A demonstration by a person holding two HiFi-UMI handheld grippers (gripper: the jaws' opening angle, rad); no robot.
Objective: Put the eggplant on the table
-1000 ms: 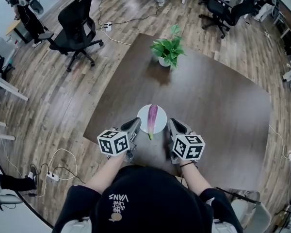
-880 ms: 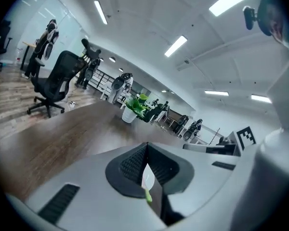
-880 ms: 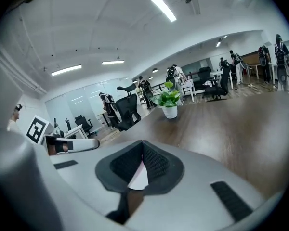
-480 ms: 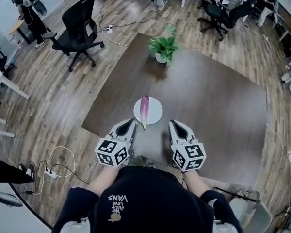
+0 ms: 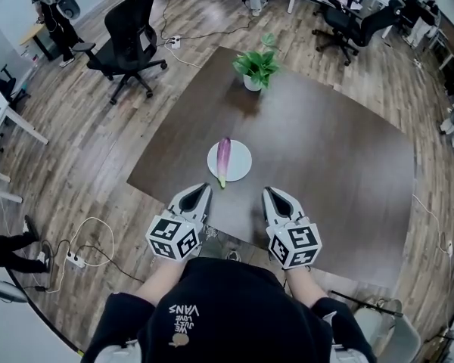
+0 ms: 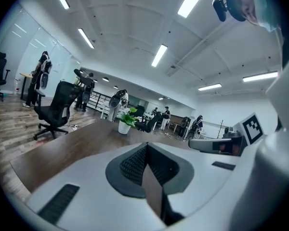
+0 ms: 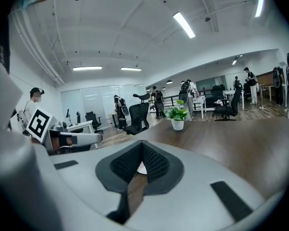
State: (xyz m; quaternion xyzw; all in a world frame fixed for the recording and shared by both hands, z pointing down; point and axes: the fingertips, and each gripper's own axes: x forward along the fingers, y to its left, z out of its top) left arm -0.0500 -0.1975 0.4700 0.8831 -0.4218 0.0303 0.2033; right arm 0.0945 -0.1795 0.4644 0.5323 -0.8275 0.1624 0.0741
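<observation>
left gripper (image 5: pixel 197 192) clenched, empty | right gripper (image 5: pixel 273 194) clenched, empty — both held at the near edge of the table (image 5: pixel 325 150) | eggplant (image 5: pixel 223 159) lies on white plate (image 5: pixel 243 153), just beyond them, centred for either's reach | transfer apparently pending

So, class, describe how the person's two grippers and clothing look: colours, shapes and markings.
The left gripper and right gripper share pale grey tapered shells, dark ribbed pads and a cube of black-and-white square markers. The person wears a black top.

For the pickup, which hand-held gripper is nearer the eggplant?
Left. The left hand-held gripper is just short of the eggplant's stem end; the right hand-held gripper is farther, right of the plate.
</observation>
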